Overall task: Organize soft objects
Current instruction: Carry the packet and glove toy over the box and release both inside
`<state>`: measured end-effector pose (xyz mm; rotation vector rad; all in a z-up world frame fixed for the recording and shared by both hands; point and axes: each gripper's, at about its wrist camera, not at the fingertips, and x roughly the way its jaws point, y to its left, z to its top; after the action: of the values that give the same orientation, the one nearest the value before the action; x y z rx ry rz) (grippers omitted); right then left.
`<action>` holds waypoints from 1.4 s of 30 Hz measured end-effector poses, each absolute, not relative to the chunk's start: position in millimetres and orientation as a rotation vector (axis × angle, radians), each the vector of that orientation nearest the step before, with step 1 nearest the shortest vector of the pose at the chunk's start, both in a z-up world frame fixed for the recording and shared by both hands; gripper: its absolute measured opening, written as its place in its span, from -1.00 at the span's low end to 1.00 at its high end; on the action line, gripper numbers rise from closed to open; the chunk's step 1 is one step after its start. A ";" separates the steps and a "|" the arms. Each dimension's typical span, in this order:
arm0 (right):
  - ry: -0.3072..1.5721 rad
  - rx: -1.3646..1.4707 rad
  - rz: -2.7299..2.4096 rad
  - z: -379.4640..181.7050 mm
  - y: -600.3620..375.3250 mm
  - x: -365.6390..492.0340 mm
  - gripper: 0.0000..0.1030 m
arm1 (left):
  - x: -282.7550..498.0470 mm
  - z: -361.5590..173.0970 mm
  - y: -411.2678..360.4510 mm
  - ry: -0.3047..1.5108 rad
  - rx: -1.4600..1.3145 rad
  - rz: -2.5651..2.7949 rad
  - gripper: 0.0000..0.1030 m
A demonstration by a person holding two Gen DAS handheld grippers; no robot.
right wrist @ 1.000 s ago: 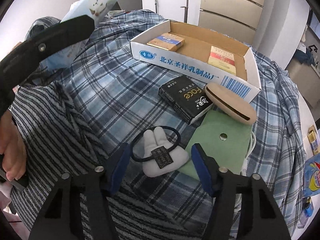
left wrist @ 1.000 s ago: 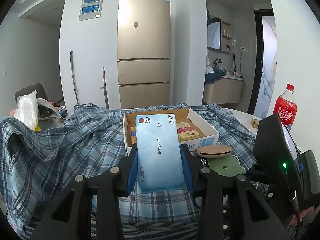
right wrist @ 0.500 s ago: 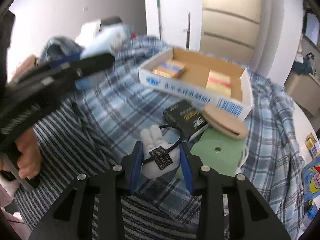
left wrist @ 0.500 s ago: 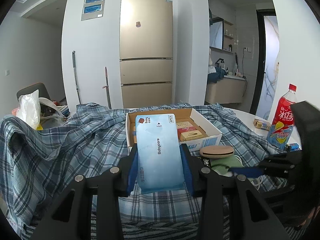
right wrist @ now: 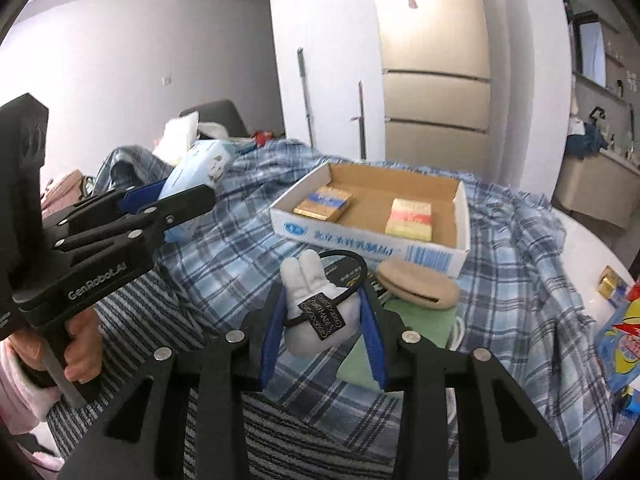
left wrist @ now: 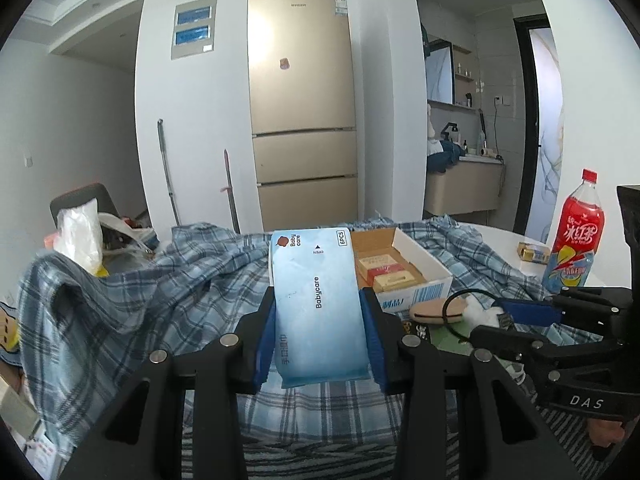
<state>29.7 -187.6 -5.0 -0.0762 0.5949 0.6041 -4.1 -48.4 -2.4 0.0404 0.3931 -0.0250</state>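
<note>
Plainly, "Babycare" wipes pack (left wrist: 318, 308) in left tool (left wrist: 320, 322).

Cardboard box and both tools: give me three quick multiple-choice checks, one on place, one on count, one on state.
1. Where does the tan oval case lie?
A. inside the cardboard box
B. on the cloth in front of the box
C. on the floor

2. How many small packs lie in the cardboard box?
A. two
B. four
C. none

3. What does the right tool hold?
A. nothing
B. a red bottle
C. a white plush hair tie

Answers: 1 B, it rests outside the front wall. 2 A, one blue-gold, one red-yellow. 3 C, both pads press its sides.
</note>
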 end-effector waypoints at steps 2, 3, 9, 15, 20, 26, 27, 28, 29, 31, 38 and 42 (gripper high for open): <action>0.556 -0.069 0.592 1.5 -191.5 25.8 -0.30 | -7.3 4.4 -50.2 0.382 0.044 -0.022 -0.20; 0.527 -0.069 0.583 6.2 -193.0 23.0 -0.30 | -9.6 10.1 -51.4 0.365 0.054 -0.014 -0.20; 0.320 -0.097 0.479 45.6 -195.2 6.6 -0.30 | -14.1 44.9 -50.1 0.304 0.057 -0.006 -0.19; 0.207 -0.093 0.432 95.8 -188.3 11.1 -0.29 | -1.7 83.3 -53.7 0.224 0.084 0.031 -0.19; 0.143 0.001 0.374 130.0 -190.1 28.3 -0.29 | 29.1 105.9 -52.3 0.216 0.044 0.041 -0.19; 0.083 0.014 0.332 155.9 -181.6 53.8 -0.29 | 58.4 127.3 -52.3 0.210 0.005 0.048 -0.19; 0.074 0.018 0.320 158.2 -180.5 59.7 -0.29 | 64.5 131.7 -52.1 0.225 -0.003 0.041 -0.19; 0.075 0.024 0.313 160.3 -180.2 64.6 -0.29 | 67.4 135.0 -53.1 0.229 -0.007 0.036 -0.19; 0.079 0.032 0.305 162.7 -179.7 70.6 -0.29 | 69.4 137.4 -54.4 0.227 -0.007 0.036 -0.19; 0.084 0.048 0.292 167.6 -178.5 83.7 -0.29 | 75.1 146.2 -56.8 0.211 0.001 0.041 -0.19; 0.087 0.088 0.272 168.4 -183.1 111.9 -0.28 | 100.3 148.7 -50.9 0.231 -0.027 0.063 -0.19; 0.152 0.089 0.214 145.4 -185.9 133.0 -0.28 | 130.8 127.2 -48.6 0.328 0.002 0.077 -0.19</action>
<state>133.0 -185.9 145.4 0.0892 0.1516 0.2143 130.8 -48.6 127.2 0.0024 0.3283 0.0771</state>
